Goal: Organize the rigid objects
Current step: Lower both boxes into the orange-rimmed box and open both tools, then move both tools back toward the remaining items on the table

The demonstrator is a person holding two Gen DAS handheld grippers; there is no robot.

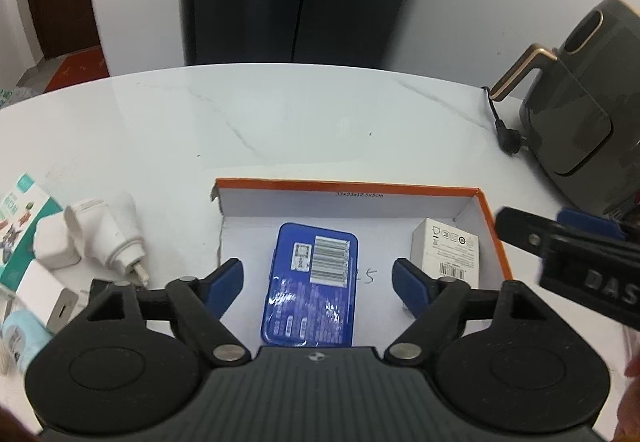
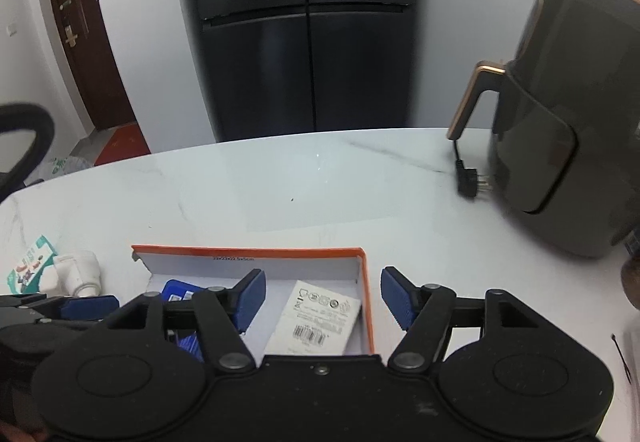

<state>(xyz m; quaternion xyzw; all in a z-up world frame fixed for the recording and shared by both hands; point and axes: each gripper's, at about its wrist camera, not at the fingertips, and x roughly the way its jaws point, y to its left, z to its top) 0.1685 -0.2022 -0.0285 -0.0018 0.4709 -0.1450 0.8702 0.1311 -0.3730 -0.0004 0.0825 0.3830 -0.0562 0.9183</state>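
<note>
An orange-rimmed white cardboard box lies open on the marble table. A blue tin lies flat in its middle and a small white carton stands at its right wall. My left gripper is open and empty, jaws straddling the blue tin from above. My right gripper is open and empty over the box's right wall, with the white carton between its jaws' line of sight. The blue tin shows partly behind the right gripper's left finger.
White plug adapters, a small white cube charger, a teal printed packet and a pale blue roll lie left of the box. A grey air fryer with its black plug stands at the right.
</note>
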